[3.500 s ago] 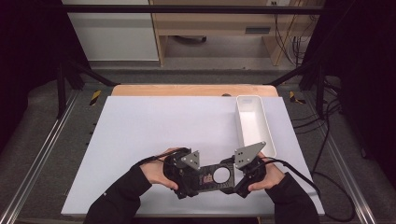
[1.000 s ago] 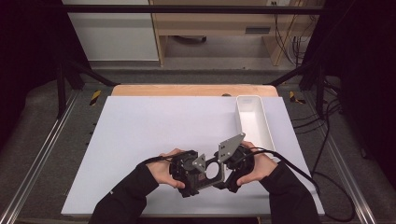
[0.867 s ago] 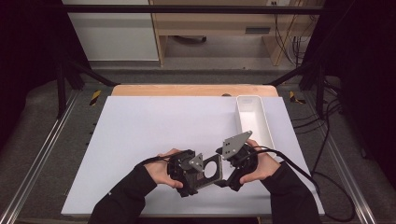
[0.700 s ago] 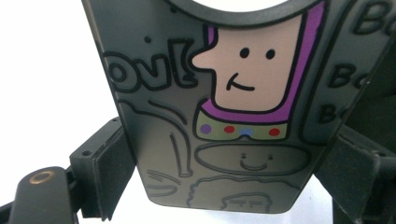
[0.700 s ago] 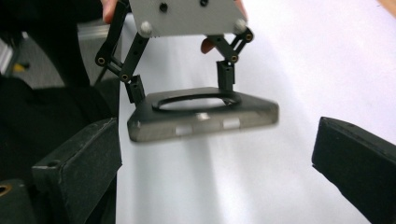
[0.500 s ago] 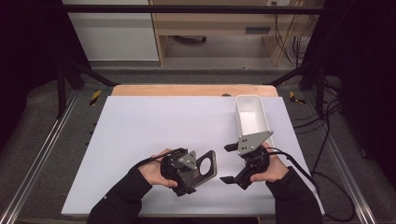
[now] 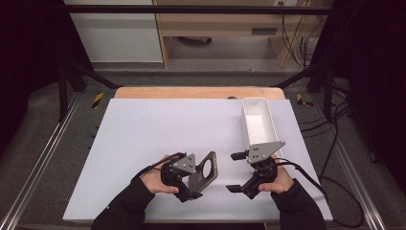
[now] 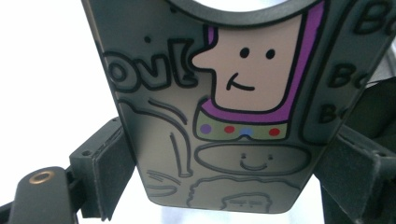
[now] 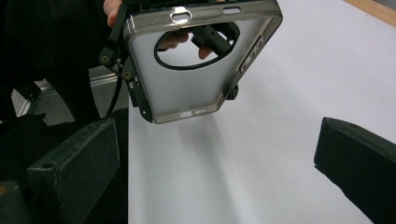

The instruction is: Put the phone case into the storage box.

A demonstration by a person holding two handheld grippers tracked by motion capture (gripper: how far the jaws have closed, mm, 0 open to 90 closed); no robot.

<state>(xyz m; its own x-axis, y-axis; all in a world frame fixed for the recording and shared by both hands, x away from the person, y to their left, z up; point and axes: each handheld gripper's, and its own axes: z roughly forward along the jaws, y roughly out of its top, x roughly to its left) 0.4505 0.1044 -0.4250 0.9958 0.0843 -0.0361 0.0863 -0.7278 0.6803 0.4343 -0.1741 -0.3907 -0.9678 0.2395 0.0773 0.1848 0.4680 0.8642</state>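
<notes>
Jaws of left gripper (image 7: 191, 184) clamped on phone case (image 7: 203, 171), held upright above bench (image 7: 143, 129) near front edge. Right gripper (image 7: 234, 172) just beside, jaws wide apart, holding nothing. White tray (image 7: 258, 124) behind right gripper.

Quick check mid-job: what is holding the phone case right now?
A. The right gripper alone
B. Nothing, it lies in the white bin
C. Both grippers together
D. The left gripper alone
D. In the high view the left gripper clamps the phone case, while the right gripper stands apart from it with its jaws spread wide and nothing between them.
</notes>
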